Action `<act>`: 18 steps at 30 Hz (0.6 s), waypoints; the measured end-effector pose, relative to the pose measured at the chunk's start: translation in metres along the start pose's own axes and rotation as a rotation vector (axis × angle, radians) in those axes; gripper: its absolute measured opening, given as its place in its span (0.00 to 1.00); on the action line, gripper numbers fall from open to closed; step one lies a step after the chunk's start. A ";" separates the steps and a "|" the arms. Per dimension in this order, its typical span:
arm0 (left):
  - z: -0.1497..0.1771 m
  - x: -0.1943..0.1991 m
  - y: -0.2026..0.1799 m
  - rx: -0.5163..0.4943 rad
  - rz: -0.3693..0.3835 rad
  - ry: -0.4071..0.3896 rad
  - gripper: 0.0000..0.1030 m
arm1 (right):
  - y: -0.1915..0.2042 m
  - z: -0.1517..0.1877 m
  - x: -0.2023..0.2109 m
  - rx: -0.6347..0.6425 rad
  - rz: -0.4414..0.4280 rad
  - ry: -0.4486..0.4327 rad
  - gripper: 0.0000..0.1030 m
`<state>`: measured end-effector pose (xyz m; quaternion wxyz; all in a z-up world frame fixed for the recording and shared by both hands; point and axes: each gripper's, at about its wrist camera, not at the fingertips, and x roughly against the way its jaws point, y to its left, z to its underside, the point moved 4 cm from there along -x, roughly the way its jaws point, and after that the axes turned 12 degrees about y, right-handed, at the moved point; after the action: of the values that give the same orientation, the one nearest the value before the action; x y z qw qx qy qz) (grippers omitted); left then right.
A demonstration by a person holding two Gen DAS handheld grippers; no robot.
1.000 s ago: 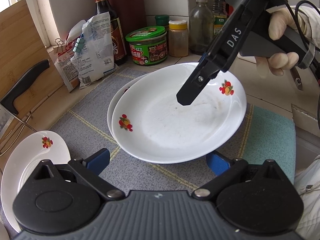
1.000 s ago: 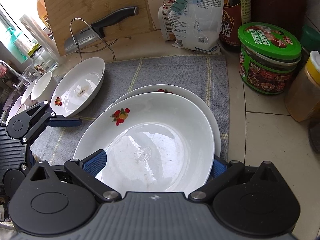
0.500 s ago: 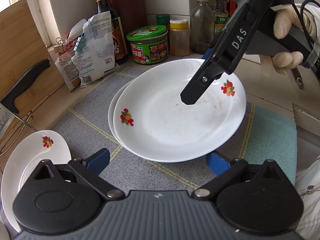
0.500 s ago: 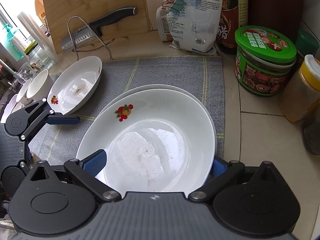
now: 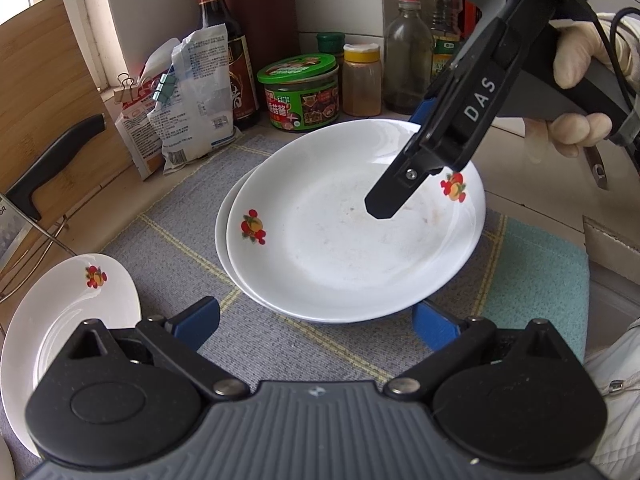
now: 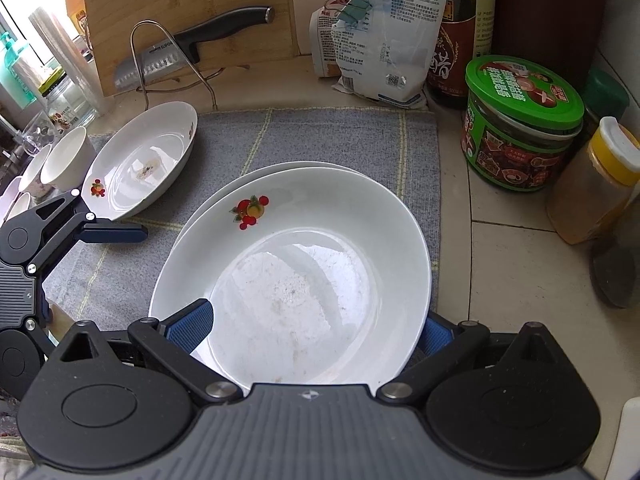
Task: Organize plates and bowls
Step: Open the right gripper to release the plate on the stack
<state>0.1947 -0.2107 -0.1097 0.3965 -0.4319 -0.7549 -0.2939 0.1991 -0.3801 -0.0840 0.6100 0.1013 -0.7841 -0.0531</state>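
Two plates stacked, a third apart on the mat

We see a grey woven mat (image 6: 340, 140) with pale yellow lines covering the beige counter (image 6: 512, 248). Behind it stand a wooden cutting board (image 6: 188, 12), a knife (image 6: 192, 48) on a wire rack, a clipped white bag (image 6: 384, 40), a dark sauce bottle (image 6: 460, 36), a green-lidded jar (image 6: 520, 120) and a yellow-capped spice jar (image 6: 592, 184).

Our right gripper (image 6: 316, 330) angles down from two o'clock in the left view. Its blue pads sit wide apart, one over the rim and one under the top plate (image 6: 304, 264), which rests on a second plate (image 5: 228, 236) in mid-mat; we cannot tell whether they touch it.

Our left gripper (image 5: 316, 324) hovers low at six o'clock, fingers spread wide, holding nothing. A third plate (image 6: 140, 160) lies apart at ten o'clock in the right view, near small white cups (image 6: 64, 156).
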 end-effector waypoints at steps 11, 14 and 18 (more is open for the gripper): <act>0.002 0.004 -0.002 0.059 0.013 -0.013 0.99 | 0.002 0.004 -0.001 0.017 0.052 0.003 1.00; 0.001 0.006 -0.001 0.080 0.014 -0.020 0.99 | 0.002 0.006 -0.003 0.016 0.067 0.009 1.00; 0.001 0.009 0.001 0.106 0.008 -0.031 0.99 | 0.002 0.009 -0.004 0.016 0.080 0.007 1.00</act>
<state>0.1923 -0.2056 -0.1026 0.4082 -0.4180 -0.7737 -0.2450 0.1911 -0.3780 -0.0893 0.6135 0.0750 -0.7858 -0.0221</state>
